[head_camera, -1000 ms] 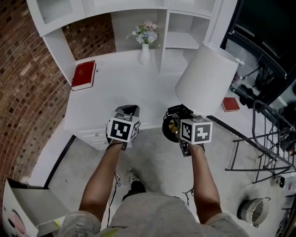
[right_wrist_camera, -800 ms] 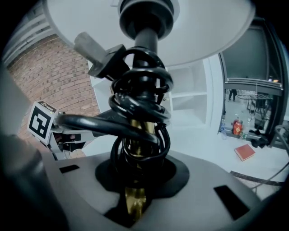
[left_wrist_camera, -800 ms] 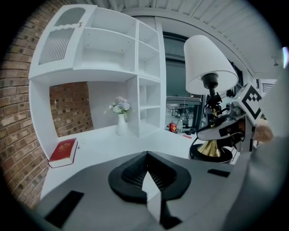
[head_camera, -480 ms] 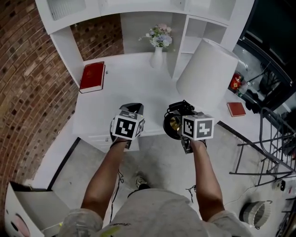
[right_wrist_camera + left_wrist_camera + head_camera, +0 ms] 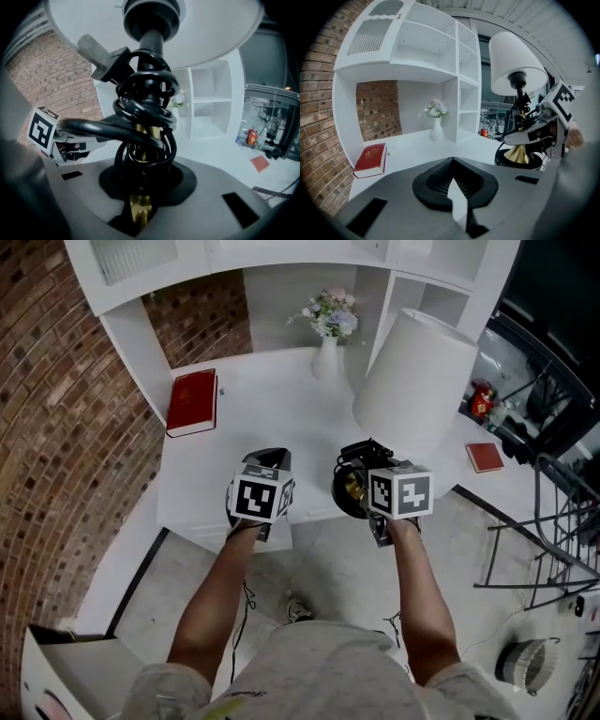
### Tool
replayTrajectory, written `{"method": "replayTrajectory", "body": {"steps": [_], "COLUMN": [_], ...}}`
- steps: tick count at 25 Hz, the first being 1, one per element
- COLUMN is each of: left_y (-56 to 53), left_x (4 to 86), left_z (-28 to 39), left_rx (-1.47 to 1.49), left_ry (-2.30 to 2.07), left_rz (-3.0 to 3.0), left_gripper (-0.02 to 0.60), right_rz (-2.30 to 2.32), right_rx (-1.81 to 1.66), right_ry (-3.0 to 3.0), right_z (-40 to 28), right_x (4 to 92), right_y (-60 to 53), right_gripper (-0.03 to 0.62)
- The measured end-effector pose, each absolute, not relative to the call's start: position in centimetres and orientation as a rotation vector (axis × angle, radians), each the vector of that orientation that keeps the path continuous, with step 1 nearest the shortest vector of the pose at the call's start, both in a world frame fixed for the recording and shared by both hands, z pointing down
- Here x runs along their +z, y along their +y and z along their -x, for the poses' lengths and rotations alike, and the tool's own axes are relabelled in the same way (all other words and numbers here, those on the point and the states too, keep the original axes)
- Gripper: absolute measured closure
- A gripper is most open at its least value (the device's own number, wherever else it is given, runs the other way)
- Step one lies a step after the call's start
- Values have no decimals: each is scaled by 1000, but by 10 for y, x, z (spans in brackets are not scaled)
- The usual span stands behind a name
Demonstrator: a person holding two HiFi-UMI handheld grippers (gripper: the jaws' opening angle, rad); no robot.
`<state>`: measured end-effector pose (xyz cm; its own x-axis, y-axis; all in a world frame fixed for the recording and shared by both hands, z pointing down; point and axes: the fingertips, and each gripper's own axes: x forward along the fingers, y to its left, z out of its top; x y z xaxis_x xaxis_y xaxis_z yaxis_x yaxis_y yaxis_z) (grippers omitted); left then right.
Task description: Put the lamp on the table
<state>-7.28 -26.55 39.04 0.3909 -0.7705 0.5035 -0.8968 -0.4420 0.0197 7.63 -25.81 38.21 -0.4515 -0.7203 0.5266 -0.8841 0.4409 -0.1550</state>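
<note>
The lamp has a white shade (image 5: 417, 381), a brass stem and a black round base (image 5: 345, 495), with its black cord (image 5: 143, 122) wound round the stem. My right gripper (image 5: 367, 482) is shut on the brass stem (image 5: 139, 206) and holds the lamp upright over the front edge of the white table (image 5: 253, 418). The base hangs at the table's edge, off the top. My left gripper (image 5: 265, 463) is beside it to the left, jaws together, holding nothing. From the left gripper view the lamp shade (image 5: 513, 61) and base (image 5: 518, 157) are at the right.
A red book (image 5: 192, 401) lies on the table's left. A white vase of flowers (image 5: 328, 329) stands at the back under white shelves. A small red book (image 5: 485, 457) lies far right. A metal rack (image 5: 553, 531) stands right, a brick wall left.
Both grippers and the lamp have come closer to the table; the table's front edge now lies under them. Neither grip has changed.
</note>
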Motion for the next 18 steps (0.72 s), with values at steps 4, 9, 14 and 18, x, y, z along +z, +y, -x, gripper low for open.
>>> {"method": "replayTrajectory", "body": {"steps": [4, 9, 14, 18], "left_y": [-270, -276, -279, -281], "left_x": [391, 395, 399, 398], "left_z": [83, 95, 105, 110], "left_rx": [623, 615, 610, 606], "left_ry": [-1450, -1436, -1431, -1434], "left_rz": [-2376, -2372, -2361, -2359], "left_gripper": [586, 586, 586, 586], "right_rz": [-1365, -1372, -1367, -1358], "right_rx": [591, 582, 589, 575], "right_ry": [-2310, -2294, -2285, -2279], "right_z": [-65, -54, -46, -40], "right_x": [384, 384, 388, 387], "right_y": [-261, -266, -267, -268], "right_gripper": [506, 505, 505, 505]}}
